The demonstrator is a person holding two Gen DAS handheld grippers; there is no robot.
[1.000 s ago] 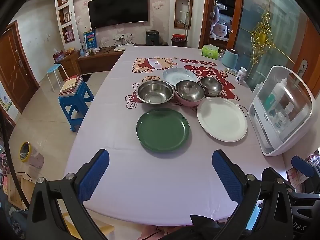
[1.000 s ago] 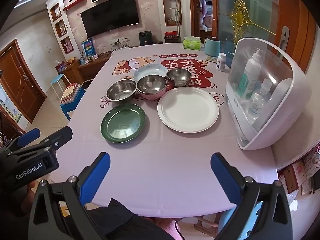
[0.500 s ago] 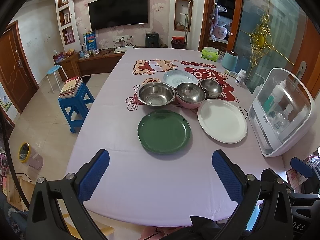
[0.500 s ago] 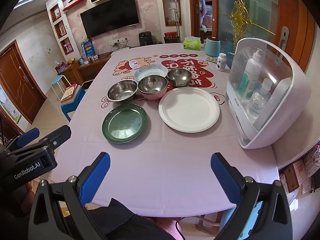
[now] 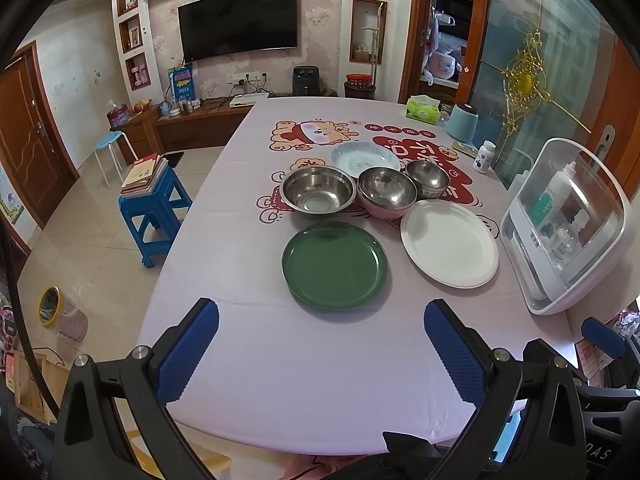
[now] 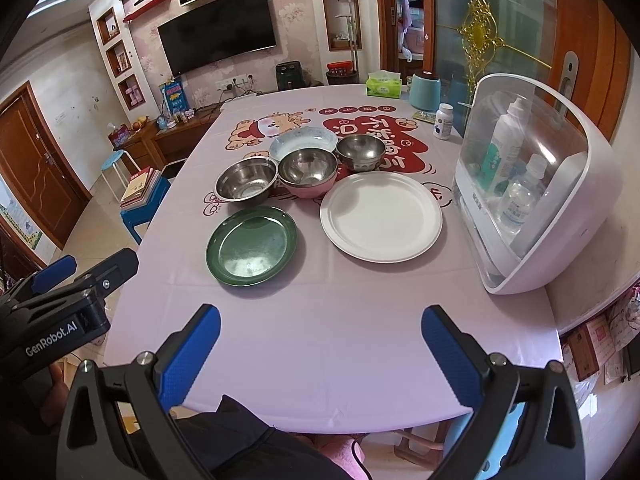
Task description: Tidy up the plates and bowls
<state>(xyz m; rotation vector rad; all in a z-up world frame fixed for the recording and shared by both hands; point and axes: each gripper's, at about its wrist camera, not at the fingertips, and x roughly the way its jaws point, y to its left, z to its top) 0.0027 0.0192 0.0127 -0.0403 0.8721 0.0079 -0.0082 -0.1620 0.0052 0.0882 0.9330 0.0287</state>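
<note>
Both claws hover above the near edge of the table [image 5: 320,380], level and aimed forward along it, touching nothing. The left claw [image 5: 320,344] has its blue pads [image 5: 188,350] spread wide with only bare cloth between them; the right claw [image 6: 320,350] is spread just as wide and is likewise empty. In the right wrist view the left claw shows at the lower left, side on, with part of a hand [image 6: 56,396] under it (little else of the person shows but dark cloth below).

Straight ahead of the left claw lies the green plate [image 5: 335,265], flat on the table. Ahead of the right claw, slightly to its right, lies the larger white plate [image 6: 381,216], just beside the green one but apart from it.

Beyond the plates stands a row of three bowls, close together: a wide steel bowl [image 5: 318,193] on the left, a pink-sided bowl [image 5: 387,197] in the middle, a small steel bowl [image 5: 428,178] on the right. Behind them sits a pale blue dish [image 5: 365,157].

Far right of both claws stands a white domed cabinet [image 6: 560,200] holding bottles.
</note>
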